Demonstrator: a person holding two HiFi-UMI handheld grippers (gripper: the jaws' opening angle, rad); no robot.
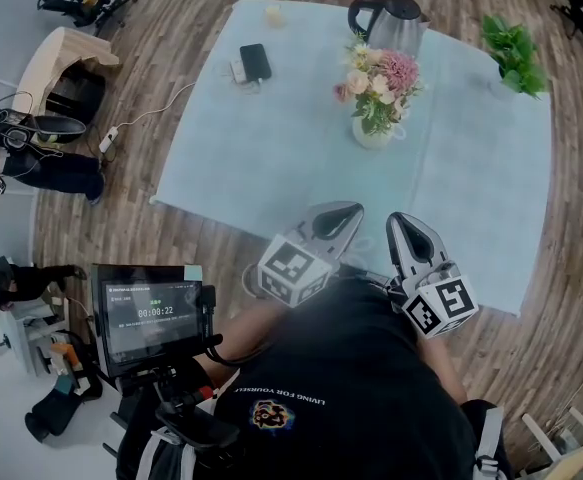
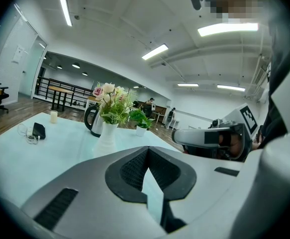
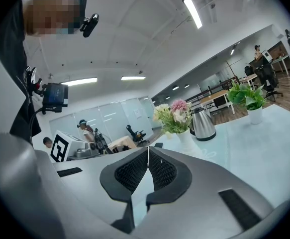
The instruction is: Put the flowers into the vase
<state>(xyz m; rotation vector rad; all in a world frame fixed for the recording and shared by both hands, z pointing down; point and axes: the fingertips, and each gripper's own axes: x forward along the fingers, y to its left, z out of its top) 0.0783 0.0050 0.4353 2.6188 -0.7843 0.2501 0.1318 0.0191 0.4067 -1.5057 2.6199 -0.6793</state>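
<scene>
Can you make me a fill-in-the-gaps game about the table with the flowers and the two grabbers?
1. The flowers stand in a vase whose colour is ____.
2. Behind the vase is a silver kettle with a ____ handle.
3. The potted plant has ____ leaves.
4. The left gripper and right gripper hold nothing, and their jaws are ____.

Missing words: white; black; green; shut.

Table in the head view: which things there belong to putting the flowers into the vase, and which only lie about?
For the job: flowers, already standing in the white vase; left gripper and right gripper, both shut and empty.
Lying about: kettle, potted plant, black phone, small pale candle.
</scene>
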